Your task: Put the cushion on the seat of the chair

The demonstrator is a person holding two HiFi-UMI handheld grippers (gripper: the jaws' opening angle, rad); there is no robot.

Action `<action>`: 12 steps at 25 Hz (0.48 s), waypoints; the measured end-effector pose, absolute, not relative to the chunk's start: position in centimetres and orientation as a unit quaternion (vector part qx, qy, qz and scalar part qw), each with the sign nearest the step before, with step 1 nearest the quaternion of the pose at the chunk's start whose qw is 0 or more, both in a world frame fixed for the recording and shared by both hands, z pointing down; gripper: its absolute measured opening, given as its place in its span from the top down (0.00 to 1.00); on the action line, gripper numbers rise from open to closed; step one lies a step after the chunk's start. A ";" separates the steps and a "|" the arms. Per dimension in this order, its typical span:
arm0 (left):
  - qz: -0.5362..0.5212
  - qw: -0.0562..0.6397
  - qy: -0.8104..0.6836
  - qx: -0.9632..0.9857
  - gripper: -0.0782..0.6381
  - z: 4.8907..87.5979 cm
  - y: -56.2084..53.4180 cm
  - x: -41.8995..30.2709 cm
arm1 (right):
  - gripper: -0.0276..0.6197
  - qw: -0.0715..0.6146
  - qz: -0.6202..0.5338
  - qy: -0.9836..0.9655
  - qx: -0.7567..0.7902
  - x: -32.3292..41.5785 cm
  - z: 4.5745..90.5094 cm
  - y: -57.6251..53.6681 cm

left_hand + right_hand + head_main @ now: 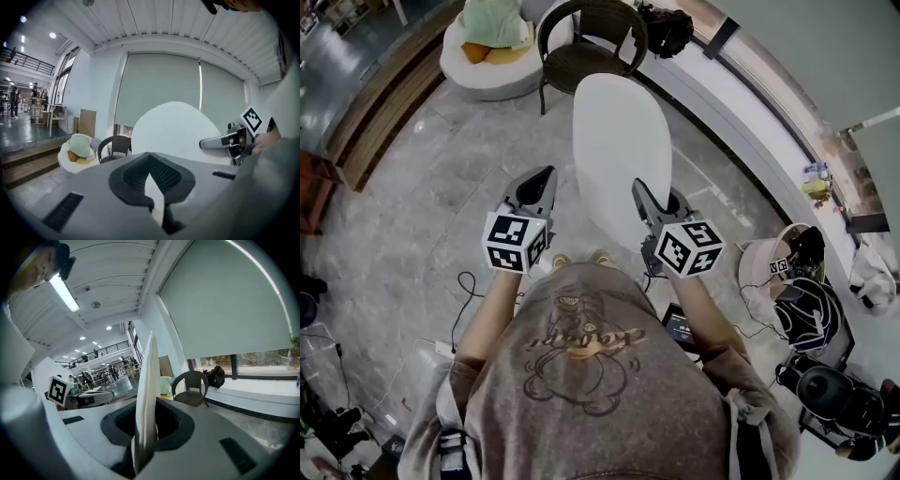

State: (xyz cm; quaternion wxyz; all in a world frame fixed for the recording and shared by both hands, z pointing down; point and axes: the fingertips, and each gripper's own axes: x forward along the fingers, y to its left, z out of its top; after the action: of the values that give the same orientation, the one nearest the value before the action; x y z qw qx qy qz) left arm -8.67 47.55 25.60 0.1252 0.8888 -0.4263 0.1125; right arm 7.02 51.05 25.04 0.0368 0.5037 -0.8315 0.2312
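Observation:
A flat white oval cushion (pixel 621 159) hangs upright in front of me, and my right gripper (pixel 639 192) is shut on its lower right edge. In the right gripper view the cushion (pixel 149 394) stands edge-on between the jaws. My left gripper (pixel 546 176) is level with it on the left, a little clear of the cushion, shut with nothing in it; from its view the cushion (pixel 173 131) fills the middle. The dark wicker chair (pixel 591 42) stands a few steps ahead with a bare seat, also visible as the chair (pixel 115 145) and the chair (pixel 191 387).
A round white pouf (pixel 492 56) with a pale green pillow sits left of the chair. A long white window ledge (pixel 741 103) runs along the right, with a black bag (pixel 666 28) on it. Wooden steps (pixel 375 112) rise at left. Cables (pixel 469 291), a white bin (pixel 769 267) and gear lie near my feet.

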 end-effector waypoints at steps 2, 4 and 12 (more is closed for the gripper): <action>0.114 0.123 -0.420 0.892 0.88 25.8 47.5 -9.4 | 0.85 0.032 0.233 -0.828 0.509 6.6 25.0 51.2; 0.116 0.118 -0.413 0.895 0.88 25.9 47.2 -9.9 | 0.85 0.023 0.236 -0.823 0.515 6.4 25.0 51.0; 0.123 0.120 -0.403 0.899 0.88 26.2 45.2 -10.6 | 0.85 0.024 0.243 -0.814 0.527 6.2 25.1 49.1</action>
State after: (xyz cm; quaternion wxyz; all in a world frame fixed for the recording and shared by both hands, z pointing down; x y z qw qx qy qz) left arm -10.58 45.19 26.15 0.1204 0.8988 -0.4031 0.1229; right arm 6.23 49.11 25.10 0.0242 0.5269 -0.8141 0.2429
